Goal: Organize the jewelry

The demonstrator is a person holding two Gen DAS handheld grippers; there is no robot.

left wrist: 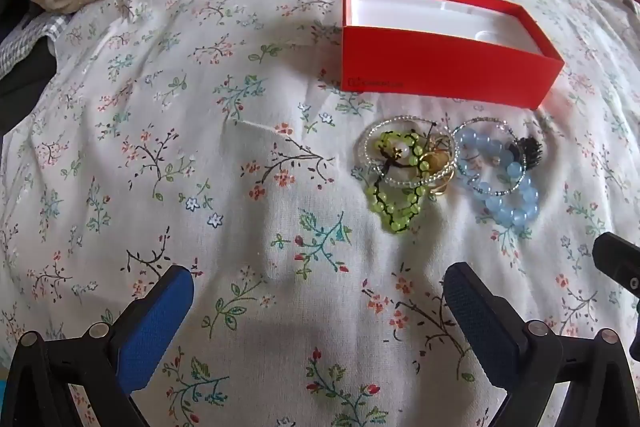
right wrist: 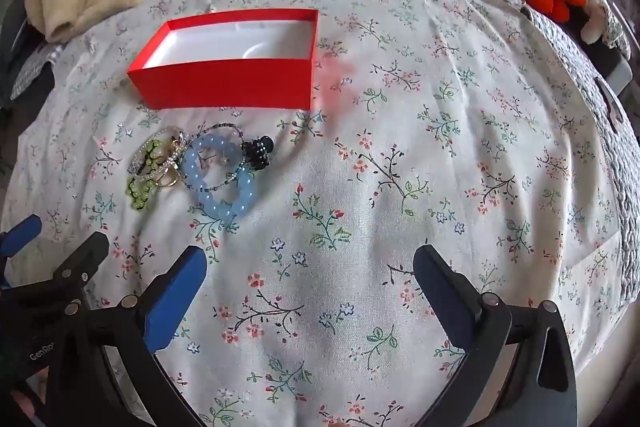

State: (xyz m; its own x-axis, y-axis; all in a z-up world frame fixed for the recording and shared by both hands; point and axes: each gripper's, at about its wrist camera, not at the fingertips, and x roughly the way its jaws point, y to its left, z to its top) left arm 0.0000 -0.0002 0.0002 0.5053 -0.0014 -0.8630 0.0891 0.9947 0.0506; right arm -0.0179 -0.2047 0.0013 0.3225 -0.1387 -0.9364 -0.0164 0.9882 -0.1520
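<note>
Beaded jewelry [left wrist: 448, 167] beyond spread fingers [left wrist: 172, 311]

Left wrist view: from above floral bedspread [left wrist: 160, 155], facing steeply down and forward, jewelry pile [left wrist: 444, 167] right of centre, red box [left wrist: 440, 67] beyond it, fairly near.
Right wrist view: similar downward angle, set further right; same pile [right wrist: 196, 167] and box [right wrist: 224, 83] at left.

Soft, even daylight fills both views, casting a faint shadow on the floral bedsheet [left wrist: 168, 115] near the cameras. Fisheye distortion bows the edges, and the right view's corners darken; focus stays sharp mid-frame.
</note>
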